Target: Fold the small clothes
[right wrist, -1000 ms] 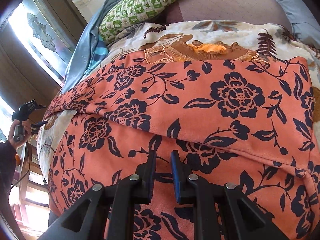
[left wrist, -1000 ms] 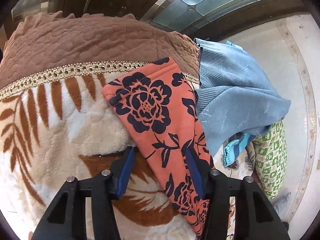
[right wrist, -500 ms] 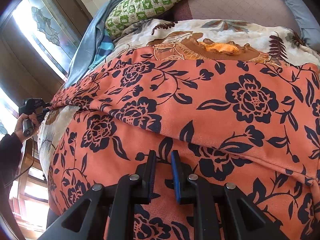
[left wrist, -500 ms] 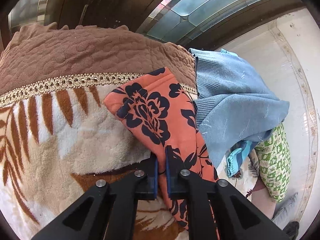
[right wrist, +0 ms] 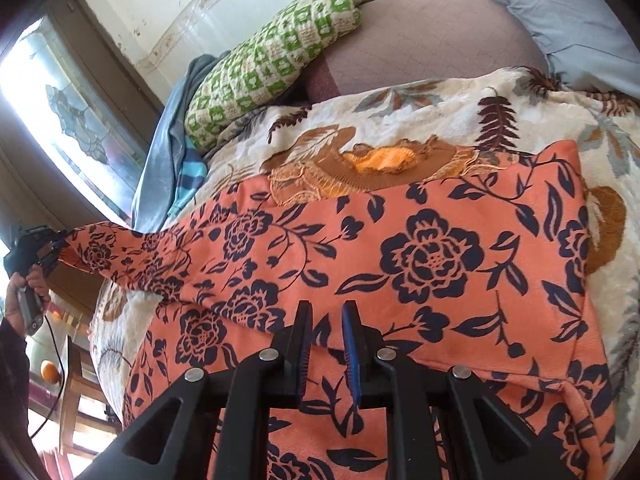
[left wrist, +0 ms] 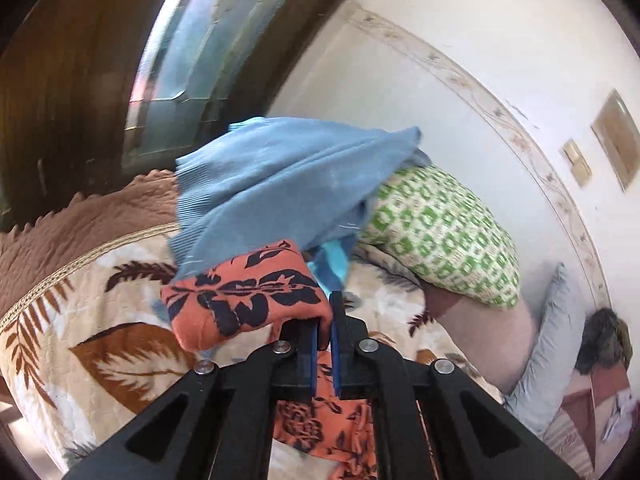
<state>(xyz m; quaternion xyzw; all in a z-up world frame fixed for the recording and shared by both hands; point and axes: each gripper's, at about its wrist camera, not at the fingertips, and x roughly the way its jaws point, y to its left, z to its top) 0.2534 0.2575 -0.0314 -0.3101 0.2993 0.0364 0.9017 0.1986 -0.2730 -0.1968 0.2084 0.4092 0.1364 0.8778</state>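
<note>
An orange garment with dark navy flowers (right wrist: 432, 264) lies spread on the leaf-print blanket (right wrist: 420, 120). My left gripper (left wrist: 325, 320) is shut on the end of one garment leg (left wrist: 248, 296) and holds it lifted off the bed. That lifted leg stretches to the far left in the right wrist view (right wrist: 104, 252), where the left gripper (right wrist: 30, 248) shows in a hand. My right gripper (right wrist: 326, 324) rests over the garment's near part, its jaws a narrow gap apart with cloth behind them. Whether it pinches the fabric is hidden.
A blue knit sweater (left wrist: 288, 184) and a green-and-white checked pillow (left wrist: 440, 236) lie at the bed's far side by the wall. A grey pillow (right wrist: 560, 12) lies at the head. A brown quilted cover (left wrist: 80, 224) hangs at the bed's edge. A stained-glass window (right wrist: 72, 120) stands beyond.
My left gripper closed on the garment leg, then lifted and swung it toward the pillow side. The right gripper stayed over the garment, jaws slightly wider.
</note>
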